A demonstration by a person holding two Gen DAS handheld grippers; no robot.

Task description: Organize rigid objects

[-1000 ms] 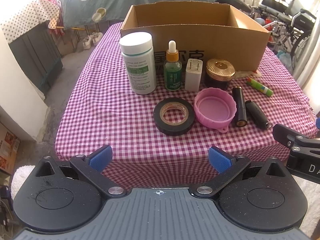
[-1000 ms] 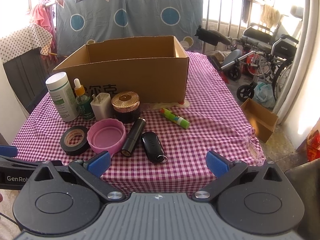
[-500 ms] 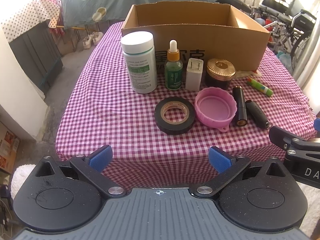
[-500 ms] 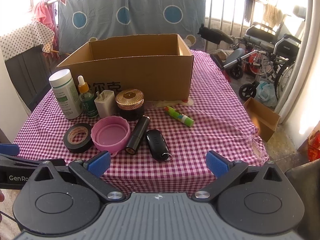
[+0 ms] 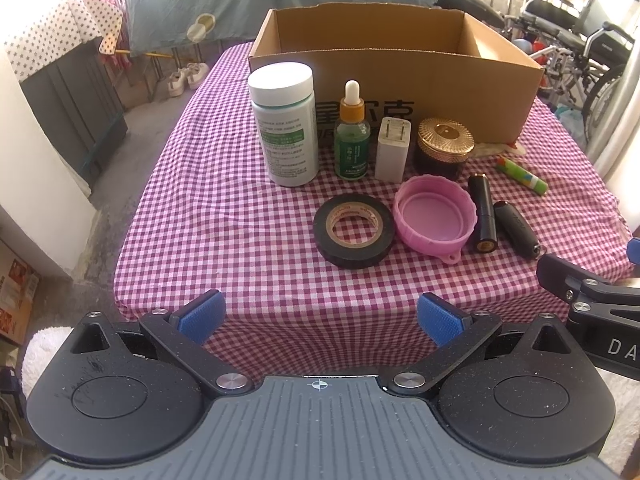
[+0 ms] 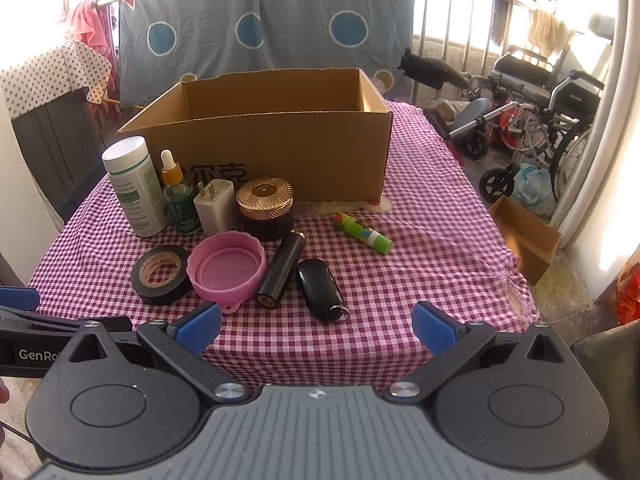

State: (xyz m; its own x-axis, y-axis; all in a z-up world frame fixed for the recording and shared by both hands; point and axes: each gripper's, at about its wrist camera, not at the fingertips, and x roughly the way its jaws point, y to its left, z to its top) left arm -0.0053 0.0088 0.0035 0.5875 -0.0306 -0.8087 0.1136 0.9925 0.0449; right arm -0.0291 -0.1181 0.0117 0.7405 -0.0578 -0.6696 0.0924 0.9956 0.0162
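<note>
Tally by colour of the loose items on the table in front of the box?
Black: 3 – tape roll, tube, key fob
White: 2 – pill bottle, charger plug
Green: 2 – dropper bottle, glue stick
Pink: 1 – lid
Gold-topped: 1 – jar
Total: 9

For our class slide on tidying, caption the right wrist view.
Open right gripper faces tape, pink lid, key fob and bottles before an open box on a checked cloth.
</note>
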